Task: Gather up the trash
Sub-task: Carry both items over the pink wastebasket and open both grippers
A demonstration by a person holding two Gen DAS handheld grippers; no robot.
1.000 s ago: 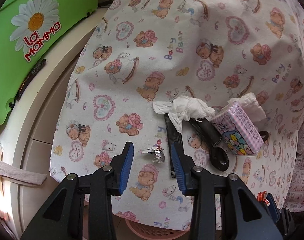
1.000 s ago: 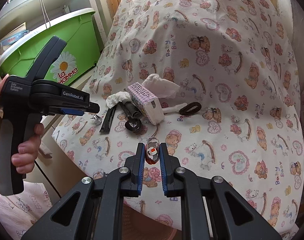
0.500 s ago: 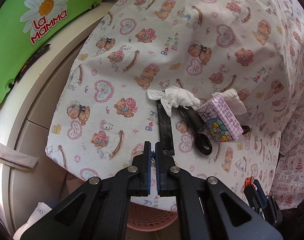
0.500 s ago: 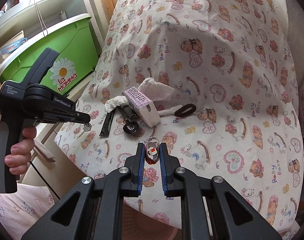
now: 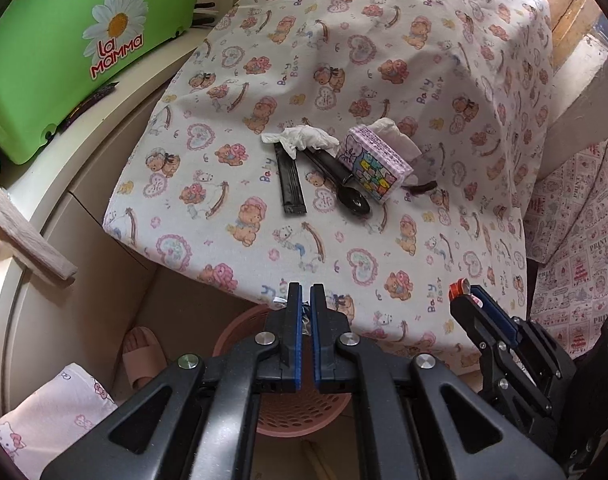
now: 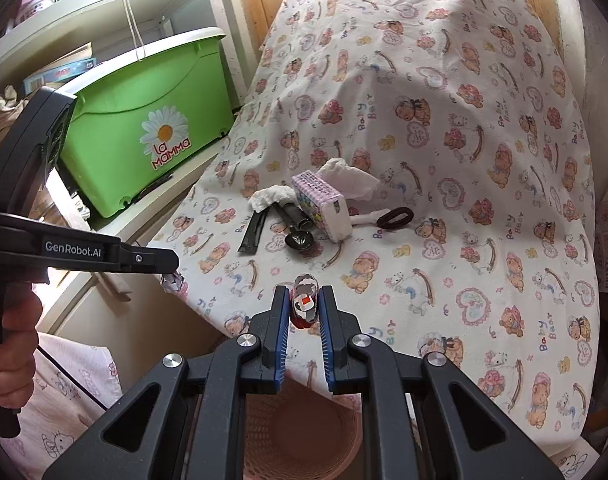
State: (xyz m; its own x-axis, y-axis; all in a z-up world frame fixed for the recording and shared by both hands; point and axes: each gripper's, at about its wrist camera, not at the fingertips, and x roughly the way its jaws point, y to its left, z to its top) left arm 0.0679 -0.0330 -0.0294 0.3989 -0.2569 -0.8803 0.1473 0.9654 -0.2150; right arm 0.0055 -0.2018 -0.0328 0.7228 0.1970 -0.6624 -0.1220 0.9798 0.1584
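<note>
My left gripper (image 5: 305,296) is shut on a small crumpled foil scrap (image 6: 173,280), held off the table's front edge above a pink perforated basket (image 5: 300,416). My right gripper (image 6: 303,300) is shut on a crushed red-and-silver wrapper (image 6: 304,306), also above the basket (image 6: 304,436); it shows in the left wrist view (image 5: 462,290). On the bear-print tablecloth (image 5: 384,60) lie a crumpled white tissue (image 5: 304,138), a black flat strip (image 5: 290,182), a black spoon (image 5: 346,186) and a pink tissue pack (image 5: 378,166).
A green "La Mamma" bin (image 5: 64,52) stands on a cream shelf to the left. A black ring-shaped item with a white handle (image 6: 394,217) lies right of the tissue pack. A foot in a pink slipper (image 5: 138,356) is by the basket.
My left gripper closed on the foil scrap and pulled it back off the table to above the basket. My right gripper drew back slightly, still holding the wrapper.
</note>
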